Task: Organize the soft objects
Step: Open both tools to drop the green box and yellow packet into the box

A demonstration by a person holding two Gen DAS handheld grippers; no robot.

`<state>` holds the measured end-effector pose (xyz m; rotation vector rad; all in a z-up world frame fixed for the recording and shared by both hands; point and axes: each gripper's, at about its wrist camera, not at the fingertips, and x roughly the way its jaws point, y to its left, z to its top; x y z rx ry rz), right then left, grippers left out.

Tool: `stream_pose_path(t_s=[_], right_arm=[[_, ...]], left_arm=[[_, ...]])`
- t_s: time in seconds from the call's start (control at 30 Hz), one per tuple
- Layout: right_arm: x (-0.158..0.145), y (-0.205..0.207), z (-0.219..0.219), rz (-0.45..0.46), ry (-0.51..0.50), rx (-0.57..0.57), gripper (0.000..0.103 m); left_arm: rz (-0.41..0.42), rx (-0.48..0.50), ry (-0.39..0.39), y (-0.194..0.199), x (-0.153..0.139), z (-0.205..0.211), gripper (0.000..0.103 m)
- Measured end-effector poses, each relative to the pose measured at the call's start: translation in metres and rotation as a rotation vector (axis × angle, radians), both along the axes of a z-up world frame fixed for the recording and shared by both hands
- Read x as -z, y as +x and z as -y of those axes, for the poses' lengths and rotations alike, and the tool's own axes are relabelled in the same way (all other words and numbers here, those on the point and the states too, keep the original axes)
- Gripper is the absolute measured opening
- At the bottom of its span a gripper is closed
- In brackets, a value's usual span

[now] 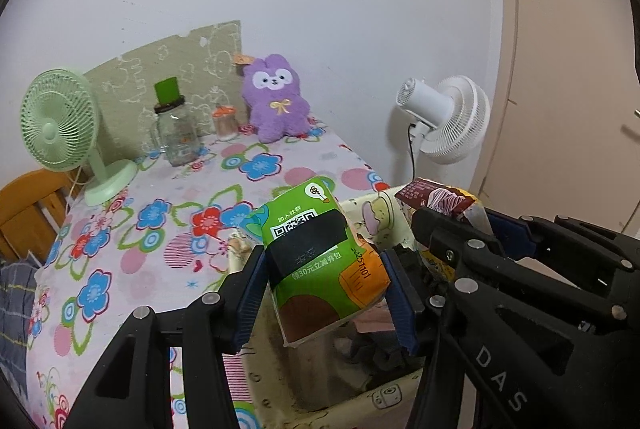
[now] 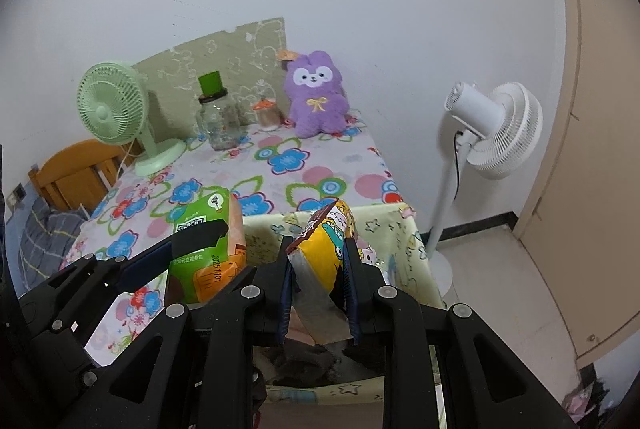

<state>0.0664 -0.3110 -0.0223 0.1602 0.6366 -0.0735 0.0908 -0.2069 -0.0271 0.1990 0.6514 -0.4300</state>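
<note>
My left gripper (image 1: 324,293) is shut on a green tissue pack (image 1: 316,253) and holds it above a pale yellow fabric basket (image 1: 384,397). My right gripper (image 2: 320,285) is shut on a yellow cartoon snack pack (image 2: 326,249) above the same basket (image 2: 404,229). The green pack (image 2: 200,249) and the left gripper also show at the left of the right wrist view. The snack pack (image 1: 440,201) and the right gripper show at the right of the left wrist view. A purple plush toy (image 1: 276,97) sits at the table's far edge against the wall. Dark soft items lie inside the basket.
On the floral tablecloth (image 1: 160,229) stand a green desk fan (image 1: 68,125), a glass jar with a green lid (image 1: 176,133) and a small orange-capped jar (image 1: 224,123). A white floor fan (image 2: 492,129) stands right of the table. A wooden chair (image 2: 76,169) is at left.
</note>
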Motion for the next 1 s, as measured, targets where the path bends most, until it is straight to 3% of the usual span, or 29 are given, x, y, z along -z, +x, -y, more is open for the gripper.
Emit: stream_pose_path(t_s=[0.23,0.3,0.6,0.9,1.0], right_arm=[[0.011,0.002,0.011,-0.027,0.019,0.030,0.025],[0.014,0.003,0.014,-0.035,0.024,0.036,0.025],[0.020,0.005,0.018,-0.048,0.035,0.037,0.025],[0.034,0.018,0.011,-0.085,0.103,0.014,0.026],[0.038,0.021,0.008,-0.099,0.114,0.011,0.031]], left_arm=[[-0.020,0.038,0.029,0.004,0.009,0.014,0.062],[-0.021,0.048,0.040,0.005,0.011,0.017,0.074],[-0.019,0.052,0.092,0.006,0.014,0.018,0.090],[-0.032,0.026,0.135,0.010,0.019,0.009,0.095],[-0.041,0.011,0.139,0.012,0.022,0.006,0.096]])
